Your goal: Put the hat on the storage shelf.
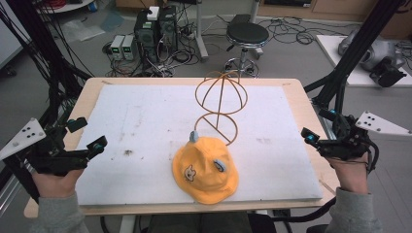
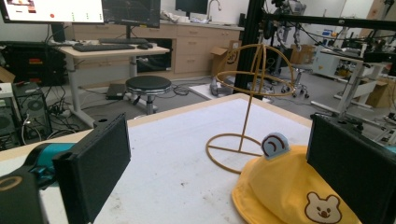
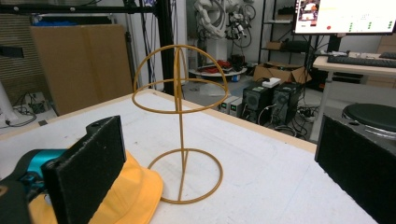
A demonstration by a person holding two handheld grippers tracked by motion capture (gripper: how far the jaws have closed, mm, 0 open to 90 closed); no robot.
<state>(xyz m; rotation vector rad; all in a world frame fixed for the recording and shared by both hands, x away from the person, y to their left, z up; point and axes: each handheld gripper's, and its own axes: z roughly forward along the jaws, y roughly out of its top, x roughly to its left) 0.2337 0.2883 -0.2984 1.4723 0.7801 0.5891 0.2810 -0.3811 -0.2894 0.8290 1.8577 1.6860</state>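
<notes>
The yellow hat (image 1: 206, 168) lay flat on the white mat (image 1: 145, 121), well apart from both grippers and between them, with the wire stand (image 1: 219, 104) upright just behind it. The left gripper (image 1: 92, 145) had its fingers (image 2: 95, 168) spread apart with nothing between them, the hat off to their right. The right gripper (image 1: 311, 138) likewise held its fingers (image 3: 88, 168) wide apart and empty, the hat to their left.

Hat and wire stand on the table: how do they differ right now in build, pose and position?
The yellow hat is soft fabric, lying flat on the white mat; the wire stand is a thin open frame standing upright. The hat carries a bear face and small blue ears; the stand is plain. The hat lies nearer the person, the stand behind it, its base ring beside the brim. Both are yellowish, and neither is gripped.
</notes>
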